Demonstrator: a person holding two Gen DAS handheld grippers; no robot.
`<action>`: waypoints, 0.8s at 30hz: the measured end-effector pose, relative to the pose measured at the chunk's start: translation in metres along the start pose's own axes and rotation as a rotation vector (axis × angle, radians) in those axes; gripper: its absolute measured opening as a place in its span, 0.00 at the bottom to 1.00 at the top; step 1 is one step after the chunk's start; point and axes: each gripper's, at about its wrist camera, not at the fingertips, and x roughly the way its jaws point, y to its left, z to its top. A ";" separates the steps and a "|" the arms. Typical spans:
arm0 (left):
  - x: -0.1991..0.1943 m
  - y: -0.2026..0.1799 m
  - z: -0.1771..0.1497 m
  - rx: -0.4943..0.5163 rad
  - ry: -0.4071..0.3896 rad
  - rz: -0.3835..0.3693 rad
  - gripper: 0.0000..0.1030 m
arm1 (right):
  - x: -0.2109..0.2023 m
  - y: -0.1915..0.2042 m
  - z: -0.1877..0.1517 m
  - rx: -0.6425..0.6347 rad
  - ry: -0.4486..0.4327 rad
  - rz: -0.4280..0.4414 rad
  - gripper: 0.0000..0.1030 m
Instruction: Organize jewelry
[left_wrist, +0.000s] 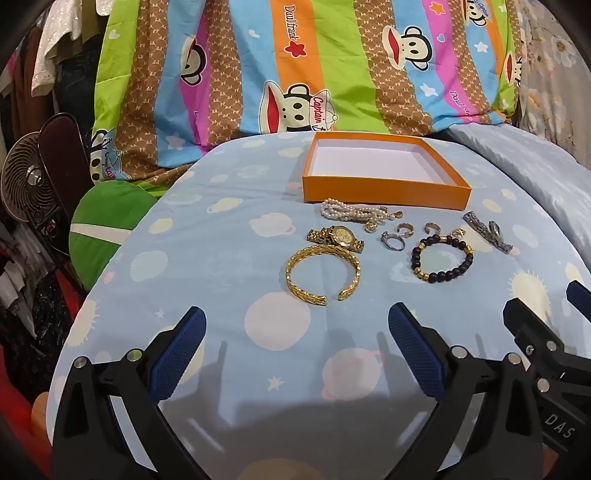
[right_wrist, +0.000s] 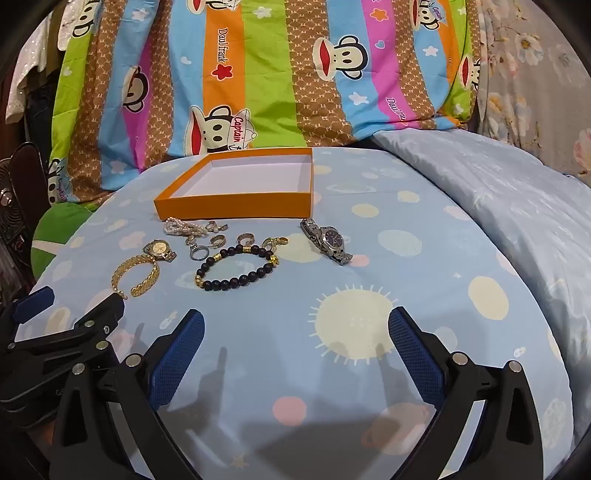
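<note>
With both tongs — left tongs (left_wrist: 295, 347) and right tongs (right_wrist: 295, 347) — gaping empty, start with the near gold bangle (left_wrist: 322, 272), pinching its band, probably rigid, then carry it to the far orange box (left_wrist: 384, 173).

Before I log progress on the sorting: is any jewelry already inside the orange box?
No, the orange box shows only its bare white floor, while the gold bangle and the other pieces lie on the sheet in front of it.

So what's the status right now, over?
Left gripper and right gripper open, empty. Jewelry on the bedsheet, orange box empty. Nothing in the way.
</note>
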 end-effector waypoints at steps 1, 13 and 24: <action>0.000 0.000 0.000 0.000 -0.001 0.000 0.93 | 0.000 0.000 0.000 0.002 -0.003 0.002 0.95; -0.003 0.001 0.002 0.015 -0.001 0.008 0.91 | -0.001 -0.001 0.000 0.006 -0.004 0.004 0.95; -0.001 -0.001 0.000 0.018 -0.005 0.011 0.91 | -0.001 -0.001 -0.001 0.006 -0.002 0.006 0.95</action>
